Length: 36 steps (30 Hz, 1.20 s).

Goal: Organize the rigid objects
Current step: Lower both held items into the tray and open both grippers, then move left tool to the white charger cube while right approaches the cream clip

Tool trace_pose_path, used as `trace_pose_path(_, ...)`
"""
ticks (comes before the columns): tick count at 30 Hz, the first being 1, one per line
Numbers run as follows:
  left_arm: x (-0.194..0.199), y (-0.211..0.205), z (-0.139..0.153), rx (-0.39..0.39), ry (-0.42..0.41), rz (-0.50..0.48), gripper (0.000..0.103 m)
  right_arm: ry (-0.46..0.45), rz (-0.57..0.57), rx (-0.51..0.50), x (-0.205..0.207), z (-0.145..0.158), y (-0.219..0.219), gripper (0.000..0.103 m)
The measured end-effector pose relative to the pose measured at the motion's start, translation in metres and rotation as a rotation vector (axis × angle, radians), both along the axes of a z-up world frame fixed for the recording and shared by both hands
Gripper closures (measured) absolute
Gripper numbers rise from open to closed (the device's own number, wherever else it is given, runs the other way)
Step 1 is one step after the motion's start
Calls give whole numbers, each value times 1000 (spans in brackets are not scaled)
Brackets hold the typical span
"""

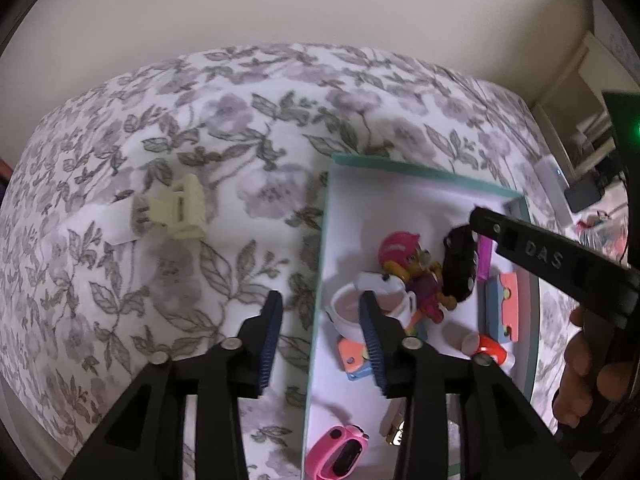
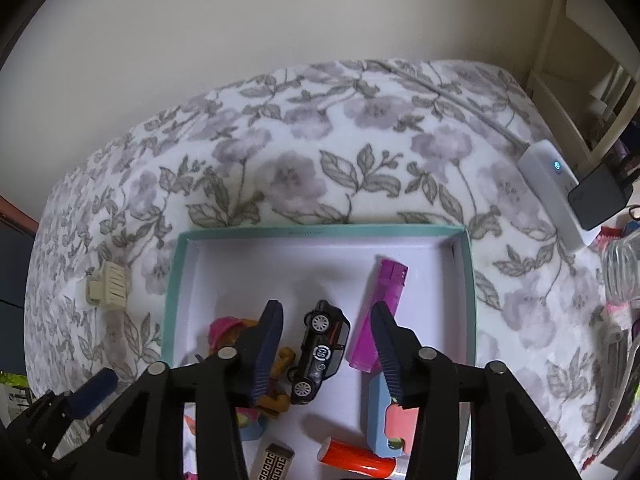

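Note:
A teal-rimmed box [image 2: 320, 233] lies on a floral bedspread and holds several toys. My right gripper [image 2: 326, 316] is open above it. A black toy car [image 2: 320, 352] lies on its side between the fingers, and neither pad touches it. A purple lighter [image 2: 380, 312] lies just right of the car, and a pink-hatted figure [image 2: 228, 330] just left. My left gripper [image 1: 322, 312] is open astride the box's left wall [image 1: 320, 264], its right finger in front of a white cup [image 1: 348, 312]. A cream hair claw [image 1: 180, 212] rests on the bedspread, left of the box.
The box also holds a red tube [image 2: 352, 456], a blue and pink block [image 2: 390, 420] and a pink watch [image 1: 340, 454]. A white device [image 2: 556, 192] and a dark block [image 2: 600, 196] lie at the bed's right edge beside more clutter. A wall stands behind the bed.

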<state>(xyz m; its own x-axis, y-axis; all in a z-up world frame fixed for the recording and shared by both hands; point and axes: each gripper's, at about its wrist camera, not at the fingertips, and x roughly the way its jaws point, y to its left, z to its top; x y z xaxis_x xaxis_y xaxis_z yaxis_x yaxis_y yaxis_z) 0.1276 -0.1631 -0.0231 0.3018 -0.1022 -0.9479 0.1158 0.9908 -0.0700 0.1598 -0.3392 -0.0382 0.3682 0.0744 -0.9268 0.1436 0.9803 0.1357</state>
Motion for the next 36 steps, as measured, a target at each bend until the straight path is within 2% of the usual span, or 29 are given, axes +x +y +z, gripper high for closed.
trace_pose_path(4, 5, 16, 5, 1, -20, 68, 48, -34, 17, -10, 0, 8, 7, 44)
trace_pose_path(5, 7, 21, 6, 3, -25, 90, 43, -44, 22, -9, 0, 10, 9, 41)
trace_pose_path(7, 10, 28, 6, 11, -30, 117, 42, -58, 30, 1, 0, 12, 12, 36)
trace_pose_path(10, 13, 41, 6, 14, -31, 163, 42, -70, 50, 5, 1, 13, 20, 35)
trace_pose_path(13, 17, 52, 6, 9, -28, 201, 42, -79, 68, -8, 0, 12, 28, 28)
trace_pose_path(25, 23, 88, 0, 21, -8, 314, 41, -102, 140, -19, 1, 11, 62, 22)
trace_pose_path(26, 24, 91, -1, 24, -5, 325, 33, -103, 144, -18, 1, 10, 65, 21)
trace_pose_path(27, 24, 95, -2, 26, -1, 336, 16, -104, 146, -16, 2, 10, 67, 21)
trace_pose_path(28, 25, 99, -3, 26, 1, 347, 11, -107, 148, -11, 2, 11, 70, 20)
trace_pose_path(36, 27, 142, -6, 28, 11, 457, 10, -127, 186, 17, 3, 12, 96, 14)
